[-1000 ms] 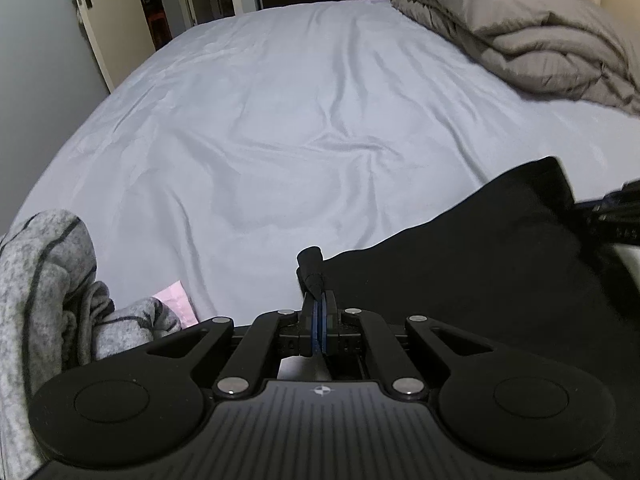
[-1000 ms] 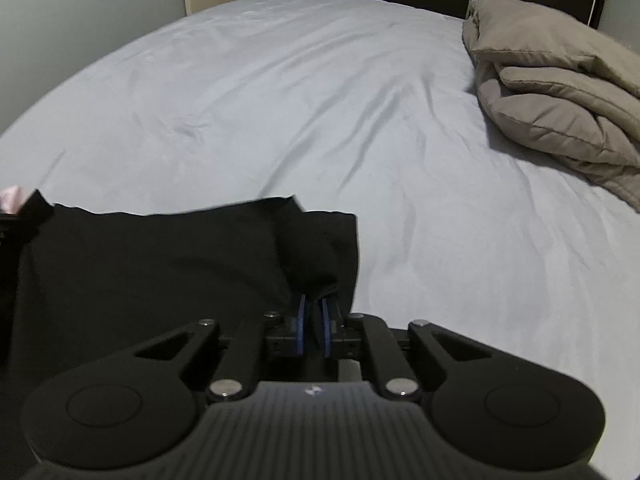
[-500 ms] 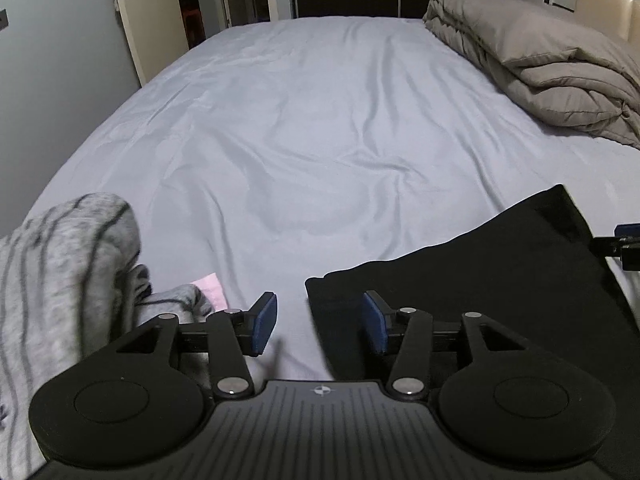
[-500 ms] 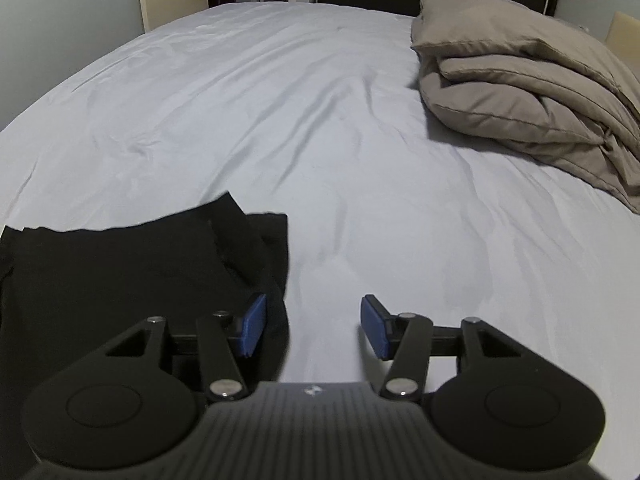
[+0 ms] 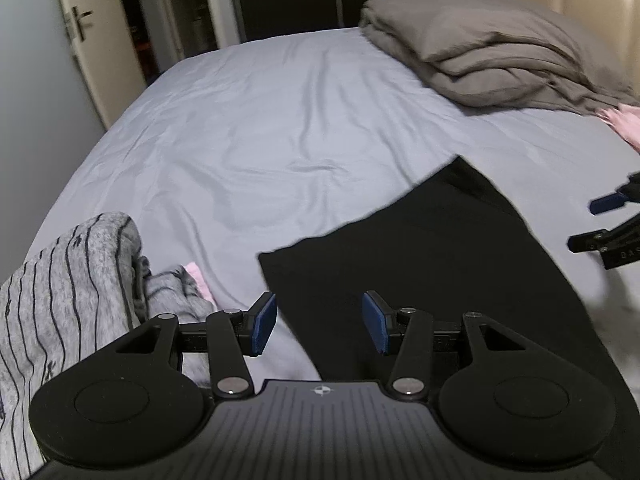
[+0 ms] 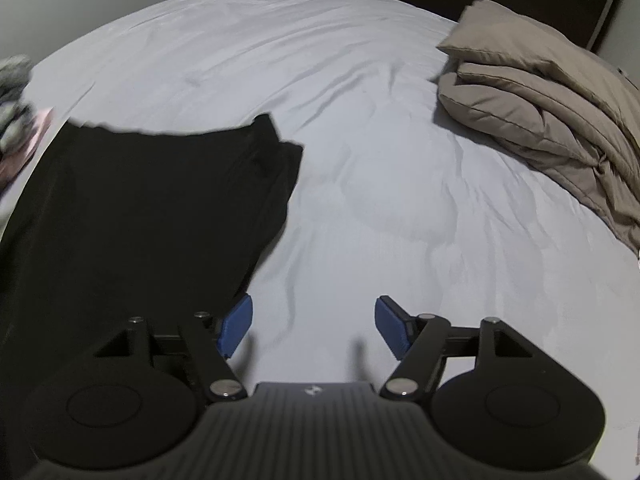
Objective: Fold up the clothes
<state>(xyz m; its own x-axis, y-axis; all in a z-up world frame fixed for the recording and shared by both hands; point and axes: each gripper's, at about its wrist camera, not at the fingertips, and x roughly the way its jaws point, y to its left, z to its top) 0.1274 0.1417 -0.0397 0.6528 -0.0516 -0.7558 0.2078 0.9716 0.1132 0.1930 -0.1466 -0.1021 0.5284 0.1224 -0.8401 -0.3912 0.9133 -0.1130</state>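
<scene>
Now both hand-held grippers, left (image 5: 319,328) and right (image 6: 316,327), are hovering open and empty, the black garment (image 5: 420,264) lying flat on the bed (image 5: 280,128) between them, so a shallow re-grasp risks pinching sheet or dragging the fold apart.

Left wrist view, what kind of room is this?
Most likely a bedroom: a wide bed with a headboard, a folded duvet on it, and a door beside.

bare sheet (image 5: 280,128) ahead, duvet (image 5: 492,56) far right
</scene>
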